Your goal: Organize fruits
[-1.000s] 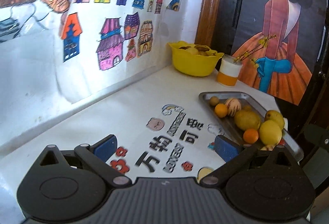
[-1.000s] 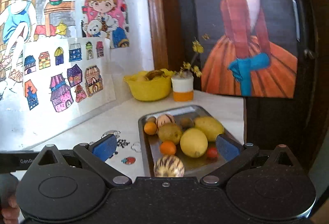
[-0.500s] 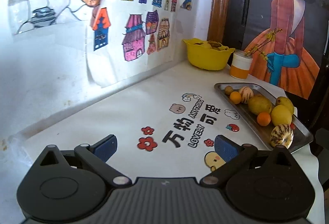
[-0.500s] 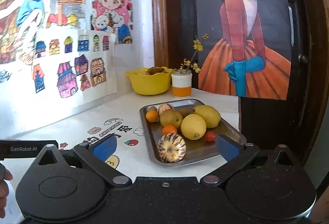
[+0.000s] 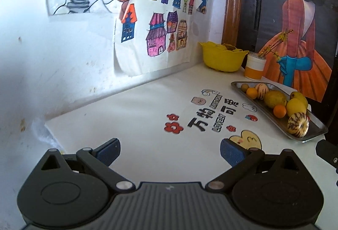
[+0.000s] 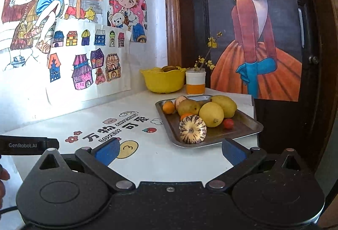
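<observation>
Metal tray [image 6: 243, 127] — long axis toward wall.

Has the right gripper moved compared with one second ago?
Yes. The right gripper has pulled back from the metal tray: earlier the jaws straddled the tray's fruit, now the tray lies wholly beyond them, with the striped melon ahead.

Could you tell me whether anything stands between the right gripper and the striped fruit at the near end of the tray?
Nothing visible does. The right gripper is open and empty, and only bare white tabletop and the low rim of the metal tray lie before the striped fruit.
</observation>
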Tool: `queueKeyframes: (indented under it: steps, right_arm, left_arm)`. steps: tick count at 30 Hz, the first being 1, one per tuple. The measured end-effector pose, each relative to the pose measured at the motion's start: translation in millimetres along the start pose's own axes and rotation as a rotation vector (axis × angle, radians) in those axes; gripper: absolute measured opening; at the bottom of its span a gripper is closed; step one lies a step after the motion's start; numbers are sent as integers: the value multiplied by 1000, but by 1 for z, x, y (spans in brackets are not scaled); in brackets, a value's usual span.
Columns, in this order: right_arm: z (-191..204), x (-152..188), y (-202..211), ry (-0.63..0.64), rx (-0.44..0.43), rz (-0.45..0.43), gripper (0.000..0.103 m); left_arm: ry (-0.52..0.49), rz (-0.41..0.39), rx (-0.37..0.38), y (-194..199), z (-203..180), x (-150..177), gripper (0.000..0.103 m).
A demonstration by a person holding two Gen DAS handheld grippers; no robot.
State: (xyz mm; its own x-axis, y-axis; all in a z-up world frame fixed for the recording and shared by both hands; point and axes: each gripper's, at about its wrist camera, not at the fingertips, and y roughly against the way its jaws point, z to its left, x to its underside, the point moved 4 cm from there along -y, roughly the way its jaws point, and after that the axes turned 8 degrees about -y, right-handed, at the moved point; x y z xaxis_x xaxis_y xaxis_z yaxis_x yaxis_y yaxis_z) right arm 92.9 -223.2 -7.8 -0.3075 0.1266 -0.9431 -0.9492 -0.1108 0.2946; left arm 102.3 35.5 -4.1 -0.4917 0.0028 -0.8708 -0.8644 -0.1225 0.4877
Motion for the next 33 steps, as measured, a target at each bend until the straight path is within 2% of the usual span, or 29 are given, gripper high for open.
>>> queueKeyframes:
  steps: [5, 33]
  right_arm:
    - [3, 5, 5, 35, 16, -32, 102]
    - [8, 14, 4, 78, 9, -40, 102]
  left_arm:
    - [-8, -5, -2, 5, 2, 8, 102]
    - [6, -7, -19, 6, 7, 27, 102]
